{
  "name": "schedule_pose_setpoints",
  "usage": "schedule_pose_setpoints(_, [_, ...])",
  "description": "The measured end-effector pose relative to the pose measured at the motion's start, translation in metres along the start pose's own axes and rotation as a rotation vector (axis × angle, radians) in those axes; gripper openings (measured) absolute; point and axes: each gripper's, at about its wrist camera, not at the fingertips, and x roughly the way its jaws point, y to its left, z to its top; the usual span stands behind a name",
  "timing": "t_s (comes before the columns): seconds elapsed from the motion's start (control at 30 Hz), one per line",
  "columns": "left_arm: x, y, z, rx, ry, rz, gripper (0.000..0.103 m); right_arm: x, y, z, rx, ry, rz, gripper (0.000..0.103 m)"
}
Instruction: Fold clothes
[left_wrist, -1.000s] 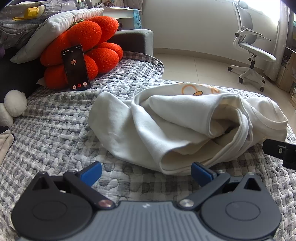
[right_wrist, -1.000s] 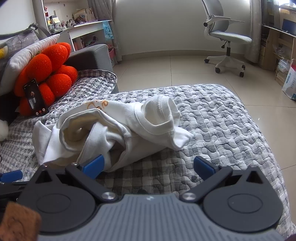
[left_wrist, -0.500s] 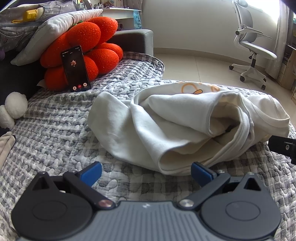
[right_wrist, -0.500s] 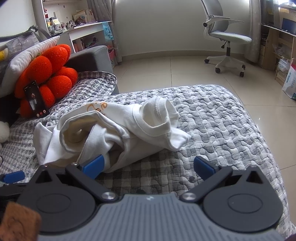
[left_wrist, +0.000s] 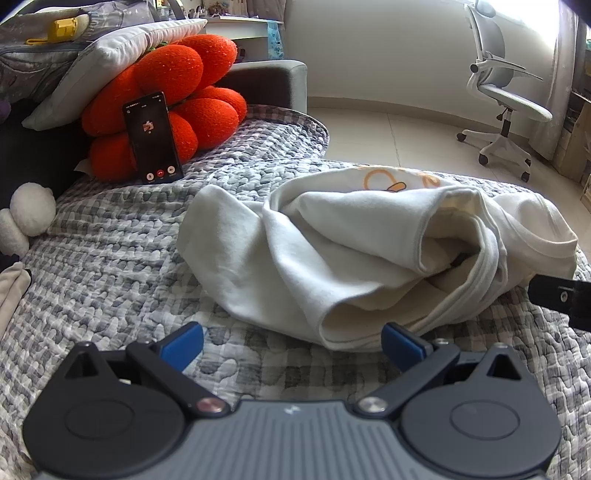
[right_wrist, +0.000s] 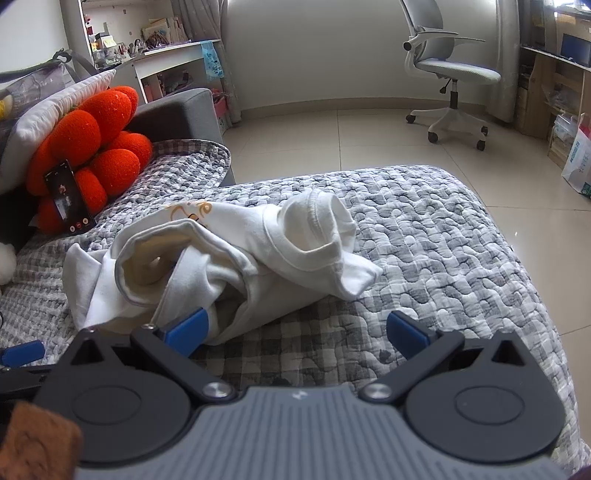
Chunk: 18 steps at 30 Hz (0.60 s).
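A crumpled white T-shirt (left_wrist: 332, 258) with an orange print is seen lying in a loose heap on the grey checked quilt (left_wrist: 110, 266), near the middle of the bed. The left gripper (left_wrist: 293, 341) is held low over the quilt with its blue-tipped fingers spread wide — nothing is gripped, and the right-hand fingertip sits just beside the shirt's near fold. The right gripper (right_wrist: 297, 328) is likewise released, its fingers wide apart; the left-hand fingertip is seen against the shirt's near edge, though contact cannot be told. A rolled sleeve (right_wrist: 317, 225) is turned up at the shirt's far right. At the far left, a smartphone (left_wrist: 153, 138) with a lit screen is propped upright against an orange flower-shaped cushion (left_wrist: 173, 92) — well apart from the shirt. A white office chair (right_wrist: 448, 74) stands on the tiled floor beyond the bed
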Motion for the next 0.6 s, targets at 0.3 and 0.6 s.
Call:
schedule_pose_setpoints(0.3, [0.004,0.001,0.003,0.003,0.004,0.019,0.103,0.007,0.004,0.004,0.019,-0.004,0.001,0.103])
schedule_pose_setpoints(0.6, [0.014,0.011,0.009,-0.018,0.014,0.043,0.103,0.017,0.012,0.010,0.034,-0.007,0.015,0.103])
